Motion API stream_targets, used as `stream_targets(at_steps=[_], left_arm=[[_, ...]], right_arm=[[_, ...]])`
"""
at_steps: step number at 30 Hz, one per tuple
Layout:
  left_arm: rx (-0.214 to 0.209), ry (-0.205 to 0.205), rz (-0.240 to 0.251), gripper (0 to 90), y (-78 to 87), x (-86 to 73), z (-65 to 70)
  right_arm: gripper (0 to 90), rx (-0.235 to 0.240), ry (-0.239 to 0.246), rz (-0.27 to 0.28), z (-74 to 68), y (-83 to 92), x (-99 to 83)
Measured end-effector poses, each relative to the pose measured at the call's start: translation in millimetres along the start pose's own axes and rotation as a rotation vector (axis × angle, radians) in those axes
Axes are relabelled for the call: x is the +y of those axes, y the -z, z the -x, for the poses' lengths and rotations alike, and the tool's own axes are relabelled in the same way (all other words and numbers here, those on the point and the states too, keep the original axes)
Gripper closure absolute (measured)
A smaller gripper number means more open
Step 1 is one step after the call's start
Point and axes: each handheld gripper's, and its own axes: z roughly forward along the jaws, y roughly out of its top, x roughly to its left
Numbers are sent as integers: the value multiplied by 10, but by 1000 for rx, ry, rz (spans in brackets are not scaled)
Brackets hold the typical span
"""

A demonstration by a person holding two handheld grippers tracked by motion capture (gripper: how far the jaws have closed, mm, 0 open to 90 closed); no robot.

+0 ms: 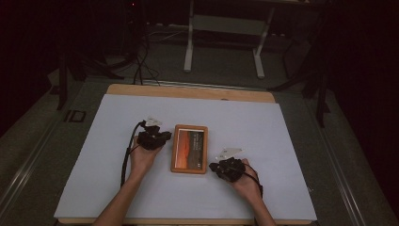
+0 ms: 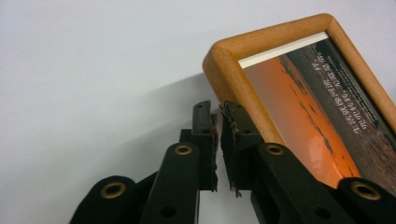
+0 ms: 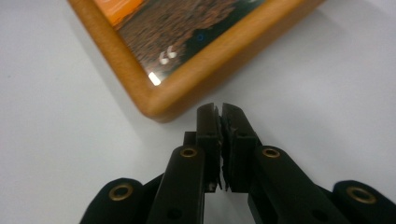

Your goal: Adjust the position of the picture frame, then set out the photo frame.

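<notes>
A wooden picture frame (image 1: 189, 149) holding an orange landscape print lies flat in the middle of the white mat. My left gripper (image 1: 166, 137) rests in a hand just left of the frame's far left corner (image 2: 233, 79). In the left gripper view its jaws (image 2: 218, 112) stand a narrow crack apart with nothing between them, the right one close beside the frame's wooden edge. My right gripper (image 1: 213, 166) sits by the frame's near right corner (image 3: 154, 93). Its jaws (image 3: 219, 109) are together and empty, a short way off the wood.
The white mat (image 1: 117, 188) covers a wooden table whose bare far edge (image 1: 188, 92) shows. Beyond it, on the dark floor, stand the white legs of a desk (image 1: 221, 42) and some black cables (image 1: 139, 61). Both forearms come in from the near edge.
</notes>
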Motion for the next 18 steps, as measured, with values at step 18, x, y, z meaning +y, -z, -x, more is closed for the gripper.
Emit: stream_targets(at_steps=[18], left_arm=[[-53,45,31,623,332,-339,-34]], right_arm=[[757,-106,-26,149,192,192,256]])
